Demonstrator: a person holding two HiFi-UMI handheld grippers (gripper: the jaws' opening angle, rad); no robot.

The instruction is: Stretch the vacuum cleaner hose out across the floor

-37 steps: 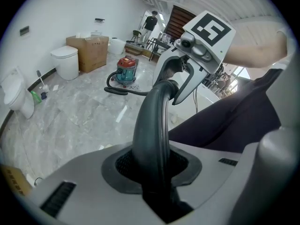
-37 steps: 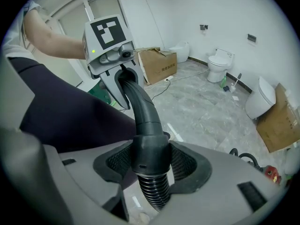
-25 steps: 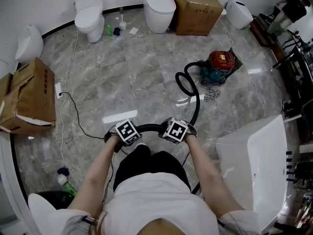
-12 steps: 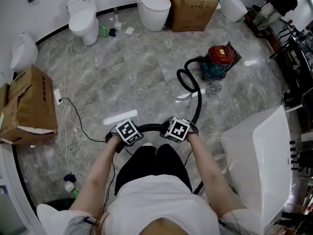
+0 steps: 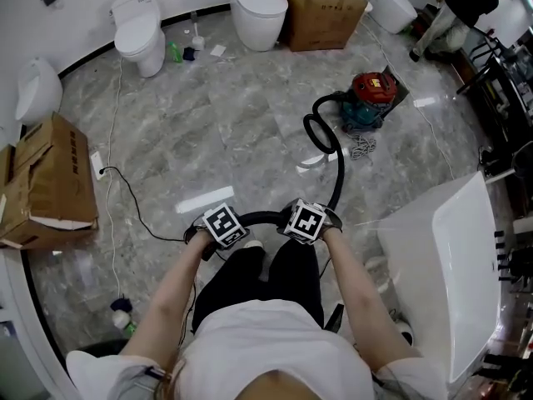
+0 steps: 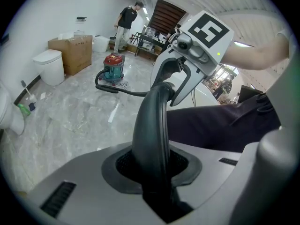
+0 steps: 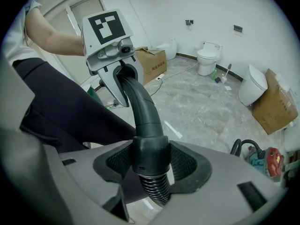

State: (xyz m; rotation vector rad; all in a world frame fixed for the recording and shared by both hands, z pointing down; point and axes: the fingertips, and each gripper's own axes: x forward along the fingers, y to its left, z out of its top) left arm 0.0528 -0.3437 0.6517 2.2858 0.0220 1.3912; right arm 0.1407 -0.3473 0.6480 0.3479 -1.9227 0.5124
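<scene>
Hose (image 5: 338, 182), black and ribbed, lay on the grey marble floor (image 5: 208, 123) with its long axis running from the person's knees up and away toward the red-and-teal vacuum cleaner (image 5: 372, 98). Its far end curled into one tight loop just beside the cleaner, and from that loop it came nearly straight back to the right gripper (image 5: 321, 221). Both grippers pointed steeply down in front of the person.

The right gripper's jaws stood fairly wide and were closed on the thick smooth cuff (image 7: 150, 151) where the ribbed part joined the rigid end; the ribbing came out just past the pads on the floor side. From that cuff a curved pipe (image 6: 150, 125) arched sideways across the person's front to the left gripper (image 5: 210, 233), so this stiff end piece lay crosswise to the rest of the hose. The left gripper's jaws were set narrow and clamped on that pipe near its free end, pads pressed on either side.

Near the far wall stood two toilets (image 5: 137, 32) and a cardboard box (image 5: 321, 7), well apart from the hose. A thin black cable (image 5: 125, 198) trailed over the floor on the left
</scene>
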